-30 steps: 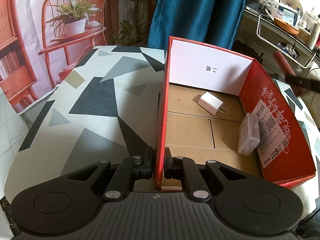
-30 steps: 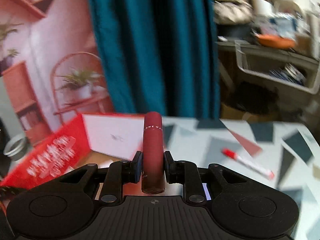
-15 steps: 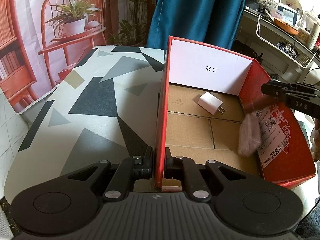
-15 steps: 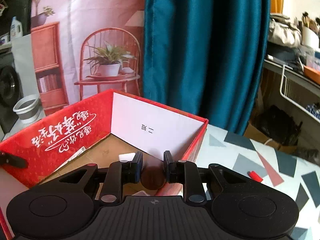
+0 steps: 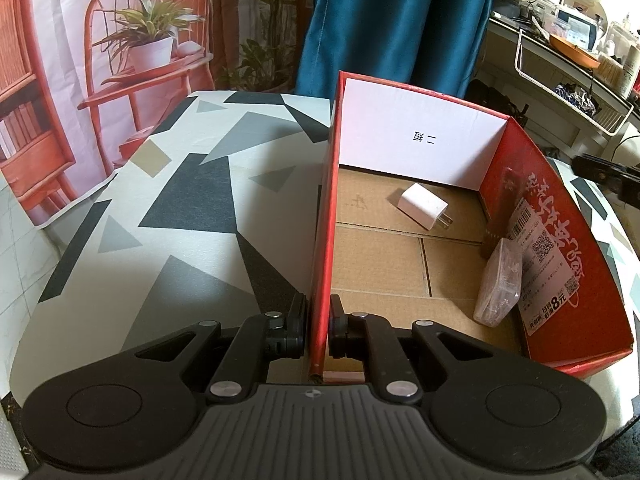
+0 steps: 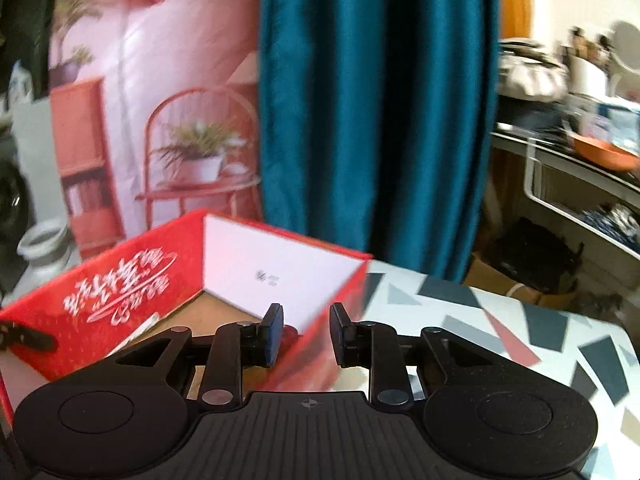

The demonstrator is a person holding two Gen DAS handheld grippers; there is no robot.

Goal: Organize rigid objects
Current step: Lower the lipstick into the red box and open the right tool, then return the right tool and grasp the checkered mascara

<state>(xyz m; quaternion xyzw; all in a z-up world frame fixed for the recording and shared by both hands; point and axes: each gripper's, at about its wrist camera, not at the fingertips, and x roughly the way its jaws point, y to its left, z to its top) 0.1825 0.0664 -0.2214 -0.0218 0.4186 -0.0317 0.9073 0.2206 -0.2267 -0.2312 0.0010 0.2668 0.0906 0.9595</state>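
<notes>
A red cardboard box (image 5: pixel 560 280) stands on the patterned table. My left gripper (image 5: pixel 319 328) is shut on the box's left wall near its front corner. Inside lie a white charger plug (image 5: pixel 424 205), a clear plastic case (image 5: pixel 500 280) and a dark red tube (image 5: pixel 502 208) leaning against the right wall. My right gripper (image 6: pixel 306 334) is open and empty, just above the box's right wall (image 6: pixel 320 344). The box (image 6: pixel 120 280) fills the lower left of the right wrist view.
The table (image 5: pixel 180 220) with grey and black triangles extends left of the box. A teal curtain (image 5: pixel 400 20) hangs behind. A cluttered shelf (image 5: pixel 580 60) stands at the right. The right gripper's tip (image 5: pixel 608 172) shows beyond the box's right wall.
My right gripper carried the dark red tube over the box, opened and let it go inside, then drew back to the right. My left gripper kept its hold on the wall.
</notes>
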